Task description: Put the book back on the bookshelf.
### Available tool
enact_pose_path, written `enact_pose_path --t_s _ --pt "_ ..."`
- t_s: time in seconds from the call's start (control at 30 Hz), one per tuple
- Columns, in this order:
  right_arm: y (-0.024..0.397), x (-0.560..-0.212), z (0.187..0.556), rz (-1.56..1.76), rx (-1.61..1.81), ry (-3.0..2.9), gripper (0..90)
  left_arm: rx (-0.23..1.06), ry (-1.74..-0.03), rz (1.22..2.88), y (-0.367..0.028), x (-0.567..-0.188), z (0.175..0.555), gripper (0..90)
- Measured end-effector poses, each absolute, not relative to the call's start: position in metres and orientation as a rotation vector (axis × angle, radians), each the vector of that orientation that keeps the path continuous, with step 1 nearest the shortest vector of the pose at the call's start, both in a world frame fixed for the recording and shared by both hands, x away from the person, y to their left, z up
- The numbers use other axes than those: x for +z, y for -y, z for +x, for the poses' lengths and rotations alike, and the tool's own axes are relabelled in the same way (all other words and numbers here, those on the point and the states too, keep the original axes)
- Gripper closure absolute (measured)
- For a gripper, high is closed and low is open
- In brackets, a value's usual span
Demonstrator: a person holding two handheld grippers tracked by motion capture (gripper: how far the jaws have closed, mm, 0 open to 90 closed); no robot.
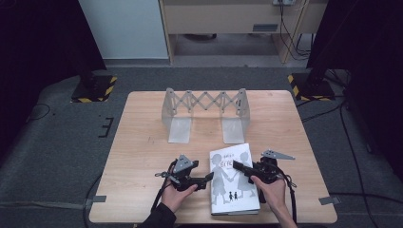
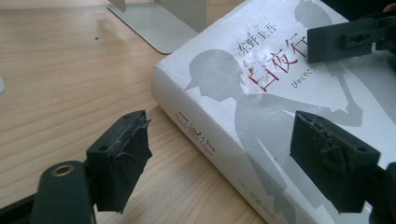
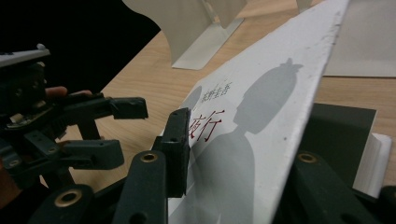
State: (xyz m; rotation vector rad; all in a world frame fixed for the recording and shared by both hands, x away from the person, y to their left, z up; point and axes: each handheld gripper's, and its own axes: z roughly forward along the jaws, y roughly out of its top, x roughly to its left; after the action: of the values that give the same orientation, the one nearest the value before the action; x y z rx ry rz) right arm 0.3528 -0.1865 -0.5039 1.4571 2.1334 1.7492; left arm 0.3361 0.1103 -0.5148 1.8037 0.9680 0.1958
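Observation:
A white book (image 1: 235, 190) with grey silhouettes and red lettering lies flat near the table's front edge. My left gripper (image 1: 209, 178) sits at its spine side and is open. In the left gripper view its jaws (image 2: 224, 158) straddle the spine edge (image 2: 196, 135), one pad over the bare table and the other above the cover, neither pressing. My right gripper (image 1: 236, 165) reaches in from the book's right. In the right gripper view the front cover (image 3: 261, 116) is tilted up between its jaws (image 3: 243, 177), one above and one beneath, still apart. Pages (image 3: 379, 158) show under the cover.
An expanding metal book rack (image 1: 204, 111) with two flat base plates stands at the table's far middle. Bare wood lies between it and the book. Two dark stand bases with yellow-black tape (image 1: 92, 90) (image 1: 311, 88) sit on the floor beyond the far corners.

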Motion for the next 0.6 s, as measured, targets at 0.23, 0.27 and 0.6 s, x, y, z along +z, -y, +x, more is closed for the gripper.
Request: enact_pose_path --t_s 0.23,0.27,0.6 --pt "0.187 -0.495 0.349 1.414 1.866 -2.070 72.8 0.128 -0.929 1.816 -0.100 -0.518 0.335 18.0" --pt "0.187 -0.494 0.349 1.407 1.877 -2.067 73.5 0.121 -0.922 1.819 -0.098 -0.519 0.334 17.2" --pt "0.189 -0.489 0.346 1.403 1.943 -2.032 79.7 0.062 -0.884 1.804 -0.090 -0.525 0.333 0.0"
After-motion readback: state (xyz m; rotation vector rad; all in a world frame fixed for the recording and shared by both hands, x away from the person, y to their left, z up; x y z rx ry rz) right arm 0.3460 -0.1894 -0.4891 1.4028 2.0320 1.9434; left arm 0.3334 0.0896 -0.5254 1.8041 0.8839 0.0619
